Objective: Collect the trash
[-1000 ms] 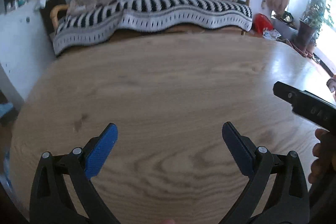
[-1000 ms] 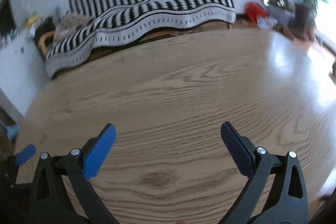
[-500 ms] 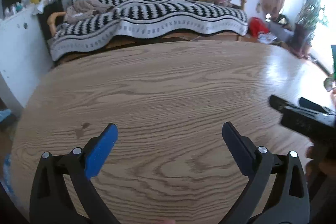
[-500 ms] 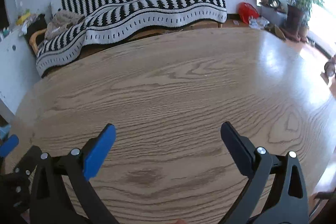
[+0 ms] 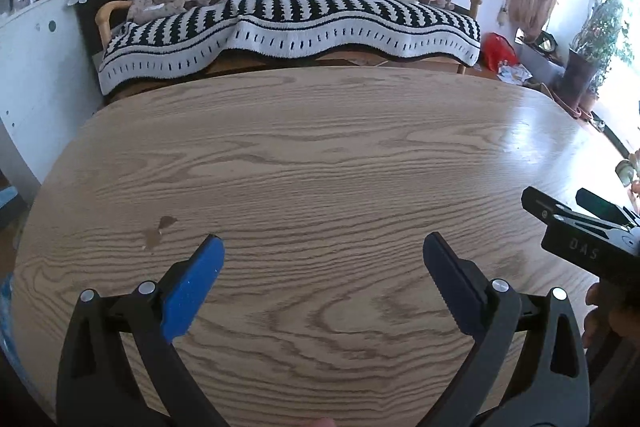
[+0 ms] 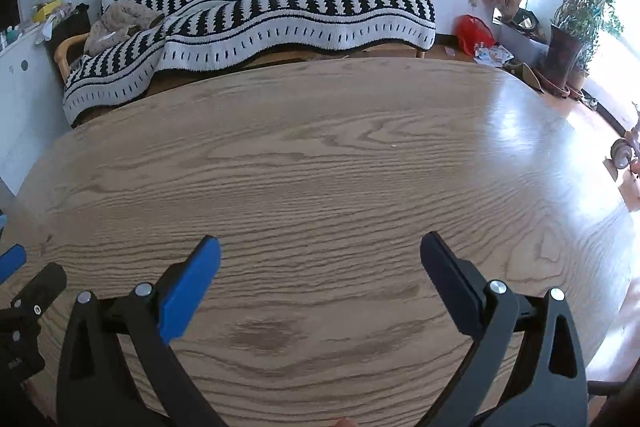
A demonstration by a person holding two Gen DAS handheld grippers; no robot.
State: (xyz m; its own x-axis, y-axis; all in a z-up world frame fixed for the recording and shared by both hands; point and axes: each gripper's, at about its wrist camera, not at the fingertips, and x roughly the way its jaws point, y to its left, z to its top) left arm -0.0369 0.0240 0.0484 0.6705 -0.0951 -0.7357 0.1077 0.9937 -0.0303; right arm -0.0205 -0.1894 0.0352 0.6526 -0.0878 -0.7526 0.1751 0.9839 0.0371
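My left gripper (image 5: pixel 322 251) is open and empty, held above the near part of a bare wooden table (image 5: pixel 320 155). My right gripper (image 6: pixel 320 251) is also open and empty above the same table (image 6: pixel 320 167). The right gripper also shows at the right edge of the left wrist view (image 5: pixel 576 223). Part of the left gripper shows at the left edge of the right wrist view (image 6: pixel 24 291). No trash lies on the table top in either view. A red bag (image 6: pixel 474 31) and scattered paper scraps (image 6: pixel 492 53) lie on the floor beyond the table's far right.
A sofa with a black-and-white striped blanket (image 5: pixel 288 19) stands behind the table. A white cabinet (image 5: pixel 28 67) is at the left. A potted plant (image 6: pixel 568 39) stands by the bright window at the right.
Both grippers have drawn back and steadied; the table and sofa sit a little farther off in both views. Both grippers stay open and empty.
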